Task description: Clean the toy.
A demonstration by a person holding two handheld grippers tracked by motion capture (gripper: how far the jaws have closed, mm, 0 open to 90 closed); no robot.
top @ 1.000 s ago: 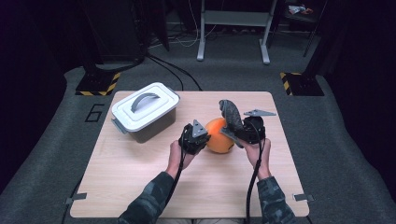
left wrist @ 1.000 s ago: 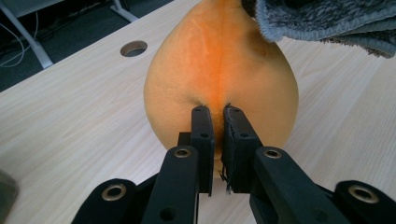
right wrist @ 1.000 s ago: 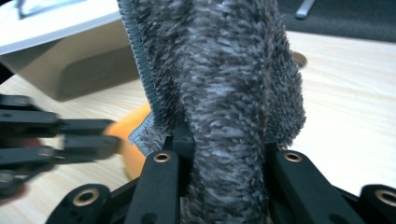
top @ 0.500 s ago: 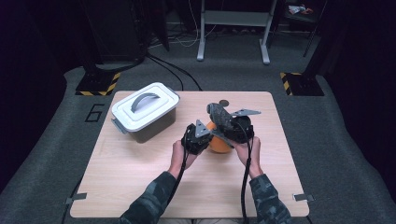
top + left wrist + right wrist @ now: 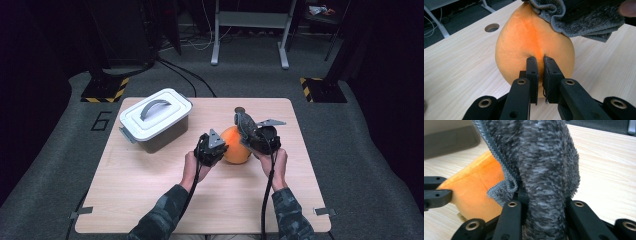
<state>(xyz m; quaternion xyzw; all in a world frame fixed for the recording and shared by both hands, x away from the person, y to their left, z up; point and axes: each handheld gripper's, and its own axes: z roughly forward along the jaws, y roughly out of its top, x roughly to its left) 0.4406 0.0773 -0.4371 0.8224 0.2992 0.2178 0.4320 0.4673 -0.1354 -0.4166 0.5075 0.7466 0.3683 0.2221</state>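
Two grippers engaged: left gripper point(image 5: 539, 62) pinches orange plush point(image 5: 534, 42); right gripper point(image 5: 544, 195) clamps grey cloth point(image 5: 541, 165), touching plush top.

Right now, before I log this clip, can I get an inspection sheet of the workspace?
Surface: wooden table, round hole near far edge.
Job's things: orange plush fruit; grey cloth against its top.
Clutter: lidded white box, far left.
Grippers: left gripper jaws pinched on the plush; right gripper clamps the cloth.
Cables: one trails from each gripper along the forearms.
Surroundings: grey carpet, hazard-striped stand feet.
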